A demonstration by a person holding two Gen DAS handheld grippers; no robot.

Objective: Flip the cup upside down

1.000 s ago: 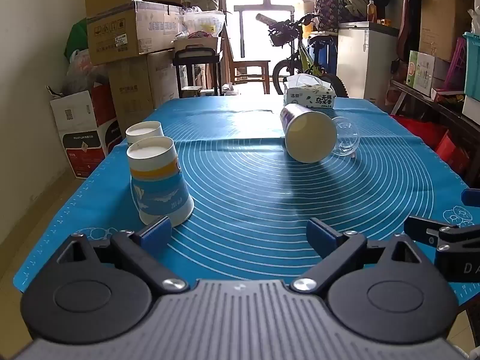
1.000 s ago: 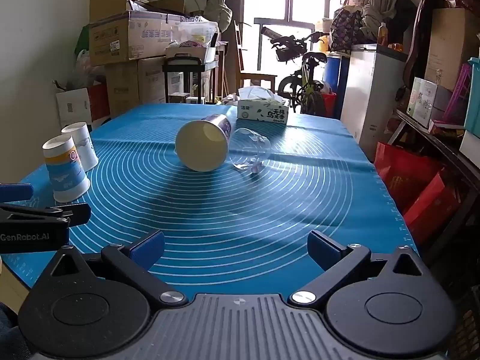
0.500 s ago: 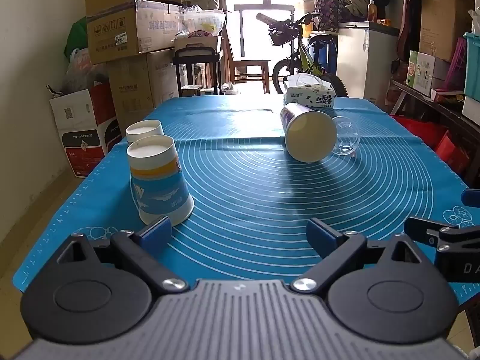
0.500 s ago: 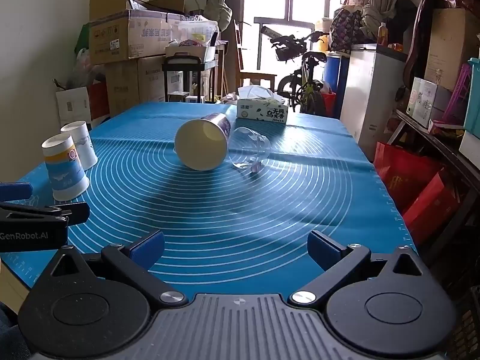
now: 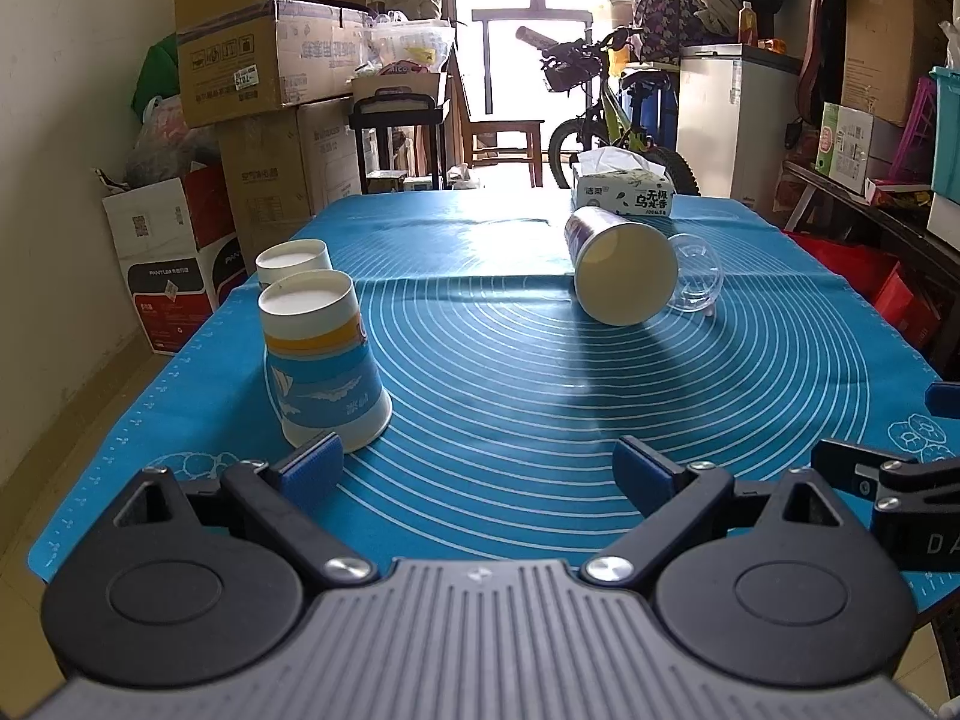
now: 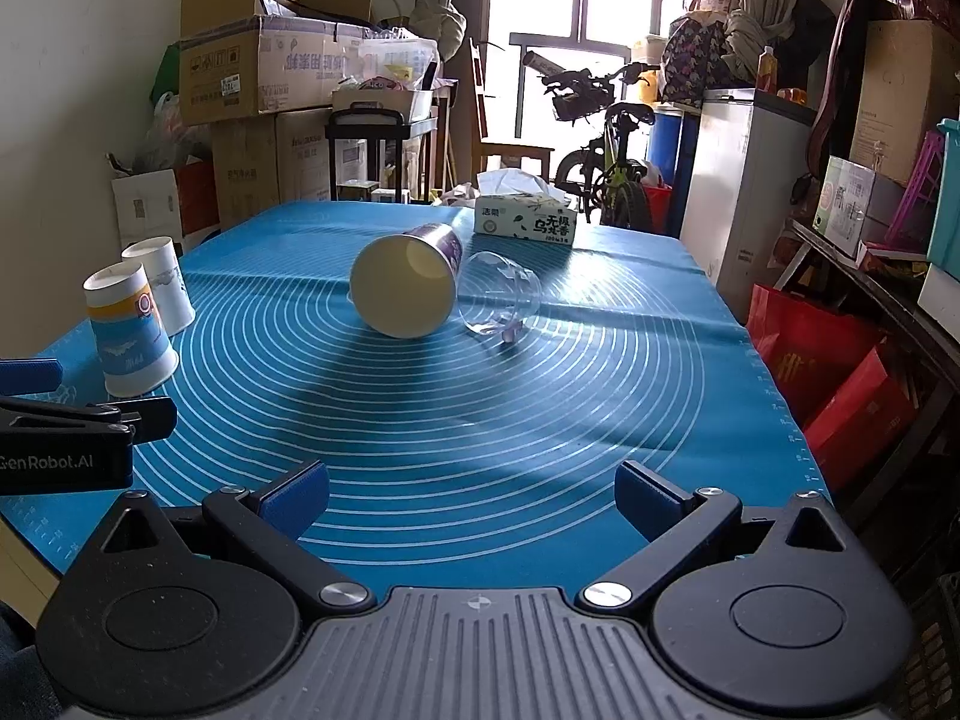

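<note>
A blue and orange paper cup (image 5: pixel 321 363) stands upside down at the mat's near left, with a white paper cup (image 5: pixel 293 261) upside down just behind it. A purple paper cup (image 5: pixel 618 273) lies on its side mid-table, mouth toward me, with a clear plastic cup (image 5: pixel 696 279) on its side beside it. My left gripper (image 5: pixel 480 465) is open and empty, its left fingertip just in front of the blue cup. My right gripper (image 6: pixel 471 489) is open and empty above the mat's near edge. The right view shows the same cups: blue (image 6: pixel 129 342), white (image 6: pixel 162 285), purple (image 6: pixel 411 285), clear (image 6: pixel 501 297).
A blue silicone mat (image 5: pixel 510 372) covers the table. A tissue box (image 5: pixel 621 195) sits at the far edge. Cardboard boxes (image 5: pixel 258 72) stack at the left, a bicycle (image 5: pixel 600 114) and white cabinet (image 5: pixel 735 120) behind, red bags (image 6: pixel 840 372) at the right.
</note>
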